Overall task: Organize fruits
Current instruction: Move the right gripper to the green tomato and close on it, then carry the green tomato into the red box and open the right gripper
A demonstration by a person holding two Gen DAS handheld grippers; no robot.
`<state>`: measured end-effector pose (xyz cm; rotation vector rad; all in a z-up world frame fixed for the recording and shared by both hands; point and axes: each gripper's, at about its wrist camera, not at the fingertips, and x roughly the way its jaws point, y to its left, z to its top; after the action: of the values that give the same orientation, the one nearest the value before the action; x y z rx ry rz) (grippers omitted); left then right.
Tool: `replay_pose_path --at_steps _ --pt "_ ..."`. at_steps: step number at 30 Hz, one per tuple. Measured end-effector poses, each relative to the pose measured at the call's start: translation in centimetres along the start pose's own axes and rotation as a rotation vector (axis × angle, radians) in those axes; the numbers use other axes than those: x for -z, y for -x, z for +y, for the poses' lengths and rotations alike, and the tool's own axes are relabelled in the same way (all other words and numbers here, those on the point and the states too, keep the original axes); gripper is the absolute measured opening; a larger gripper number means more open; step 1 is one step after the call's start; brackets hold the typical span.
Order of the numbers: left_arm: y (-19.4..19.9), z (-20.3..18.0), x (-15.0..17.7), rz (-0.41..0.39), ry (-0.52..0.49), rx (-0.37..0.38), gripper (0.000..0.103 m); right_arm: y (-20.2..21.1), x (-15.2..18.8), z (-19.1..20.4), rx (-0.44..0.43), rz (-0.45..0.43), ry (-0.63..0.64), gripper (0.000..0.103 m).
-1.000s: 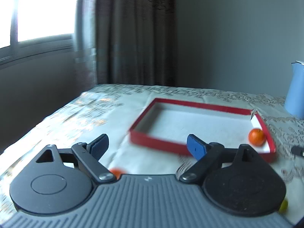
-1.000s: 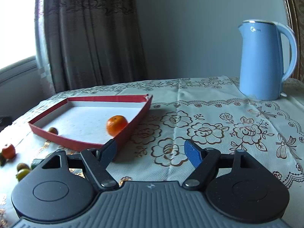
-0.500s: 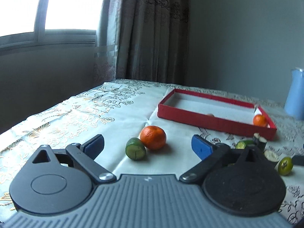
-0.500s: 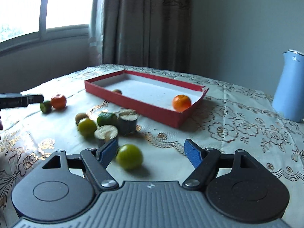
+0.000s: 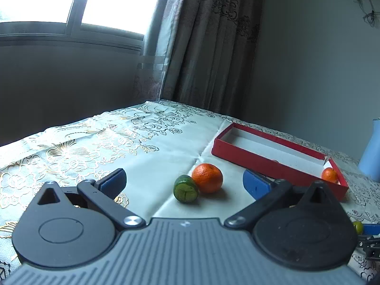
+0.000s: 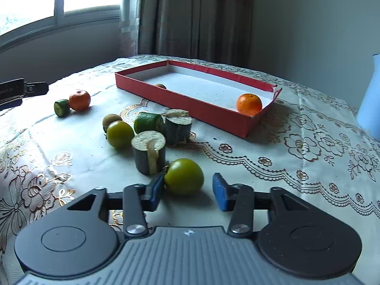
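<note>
In the left wrist view my left gripper point(image 5: 183, 177) is open, its jaws still opening, with nothing between them. Just ahead of it a loose orange point(image 5: 207, 177) touches a green cut piece point(image 5: 186, 189) on the tablecloth. The red tray point(image 5: 261, 163) lies beyond, holding another orange point(image 5: 329, 175). In the right wrist view my right gripper point(image 6: 188, 186) straddles a round green fruit point(image 6: 184, 176), jaws closing. The left pad touches the fruit and a gap shows at the right pad. The tray point(image 6: 180, 99) with its orange point(image 6: 249, 104) is farther back.
Between the right gripper and the tray lie two cut cylinders point(image 6: 149, 152) point(image 6: 178, 128), a lime point(image 6: 148, 122), a second green fruit point(image 6: 120, 134) and a small brown fruit point(image 6: 111, 120). A blue kettle point(image 6: 370, 104) stands at the right. The left gripper's body point(image 6: 21, 90) shows at the far left.
The right gripper has come down around the round green fruit and its jaws have narrowed. The left gripper has widened a little and edged nearer the loose orange.
</note>
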<state>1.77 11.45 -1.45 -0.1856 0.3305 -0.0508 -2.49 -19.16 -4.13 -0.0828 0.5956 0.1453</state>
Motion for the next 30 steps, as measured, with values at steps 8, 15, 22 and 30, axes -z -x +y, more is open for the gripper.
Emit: replay_pose_path --at_steps 8,15,22,30 --pt "-0.3 -0.5 0.1 0.013 -0.024 -0.003 0.103 0.1 -0.1 0.3 0.008 -0.014 -0.005 0.034" --pt "-1.0 -2.0 0.2 0.045 -0.109 -0.076 0.103 1.9 -3.0 -0.9 0.042 -0.13 -0.033 0.034" --pt "-0.5 -3.9 0.6 0.014 -0.221 -0.087 0.103 -0.5 -9.0 -2.6 0.086 -0.192 -0.031 0.034" --pt "-0.8 -4.0 0.5 0.026 -0.227 -0.085 0.103 -8.5 -11.2 -4.0 0.101 -0.065 -0.058 0.034"
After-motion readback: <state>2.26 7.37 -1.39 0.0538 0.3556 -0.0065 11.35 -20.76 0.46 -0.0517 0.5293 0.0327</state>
